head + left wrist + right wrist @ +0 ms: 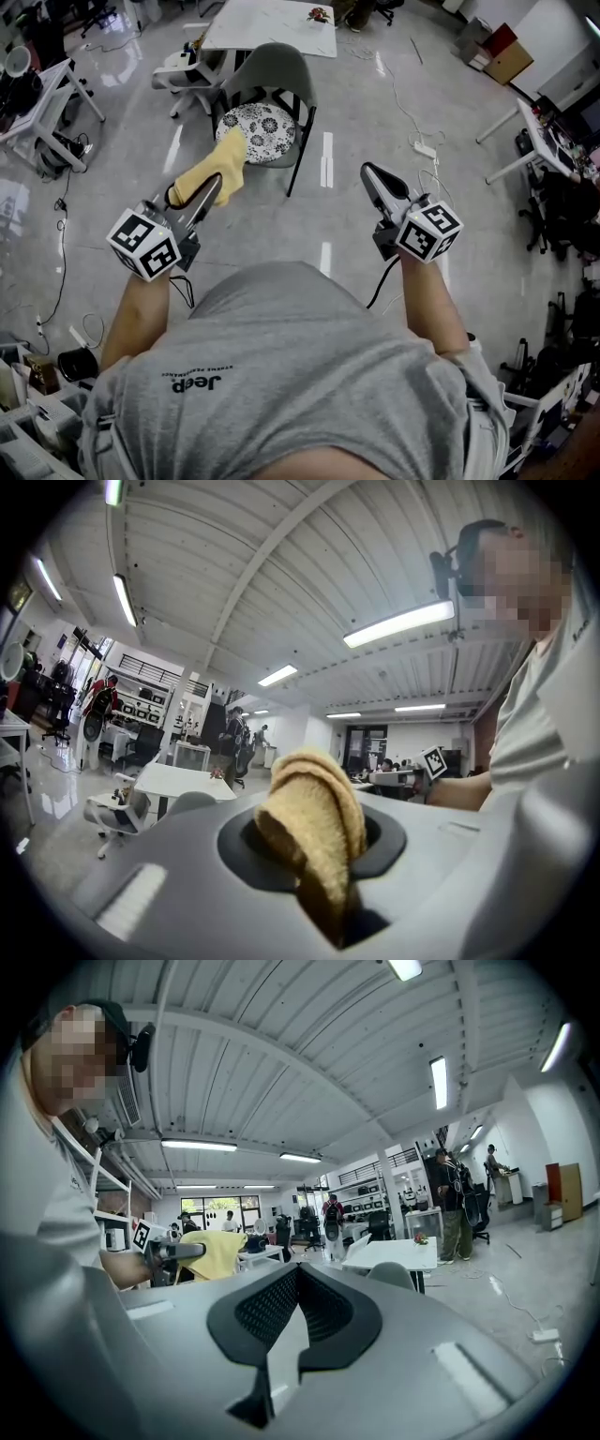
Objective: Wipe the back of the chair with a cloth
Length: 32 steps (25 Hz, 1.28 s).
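Left gripper clamps the yellow cloth, just near of the grey chair. Right gripper, jaws together, empty. White table beyond; power strip right.

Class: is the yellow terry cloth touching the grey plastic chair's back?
Apart. The right gripper view shows the yellow cloth in the left gripper, well clear of the grey chair back.

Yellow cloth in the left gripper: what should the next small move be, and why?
Probably carry the left gripper forward to the grey curved chair back: its jaws are shut on the yellow towel cloth, which hangs in the air, not yet touching the chair.
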Motion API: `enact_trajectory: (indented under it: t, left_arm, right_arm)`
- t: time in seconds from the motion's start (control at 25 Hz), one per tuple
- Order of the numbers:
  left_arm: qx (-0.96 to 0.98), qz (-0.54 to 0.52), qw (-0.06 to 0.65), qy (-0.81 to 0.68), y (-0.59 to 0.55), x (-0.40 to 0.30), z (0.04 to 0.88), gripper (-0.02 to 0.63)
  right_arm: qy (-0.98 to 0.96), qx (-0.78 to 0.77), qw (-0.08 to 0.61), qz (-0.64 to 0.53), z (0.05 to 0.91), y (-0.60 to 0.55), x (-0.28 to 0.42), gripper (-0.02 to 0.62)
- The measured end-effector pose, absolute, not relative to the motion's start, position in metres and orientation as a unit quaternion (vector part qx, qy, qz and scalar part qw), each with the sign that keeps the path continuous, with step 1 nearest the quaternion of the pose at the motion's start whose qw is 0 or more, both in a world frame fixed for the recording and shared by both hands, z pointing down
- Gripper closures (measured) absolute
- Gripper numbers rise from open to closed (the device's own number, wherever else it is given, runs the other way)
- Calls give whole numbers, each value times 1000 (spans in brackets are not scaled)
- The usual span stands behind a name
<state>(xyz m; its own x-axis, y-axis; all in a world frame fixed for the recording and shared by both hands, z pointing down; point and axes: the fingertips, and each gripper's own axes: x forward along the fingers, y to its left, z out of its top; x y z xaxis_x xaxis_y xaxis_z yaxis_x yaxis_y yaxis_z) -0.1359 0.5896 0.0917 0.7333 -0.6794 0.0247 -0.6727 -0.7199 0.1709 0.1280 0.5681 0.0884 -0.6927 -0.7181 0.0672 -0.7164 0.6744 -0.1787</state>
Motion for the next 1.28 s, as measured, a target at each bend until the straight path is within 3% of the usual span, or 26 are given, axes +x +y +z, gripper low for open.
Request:
enact_trajectory:
  t: [0.72,1.28]
  left_arm:
    - [930,-6,106,-352,524,-100,105,476]
    - [967,-15,117,-224,255,-113,123,475]
  right_arm:
    - [908,-402,12,-116,105,511,162,592]
    - [857,-501,17,-121,108,311,125,592]
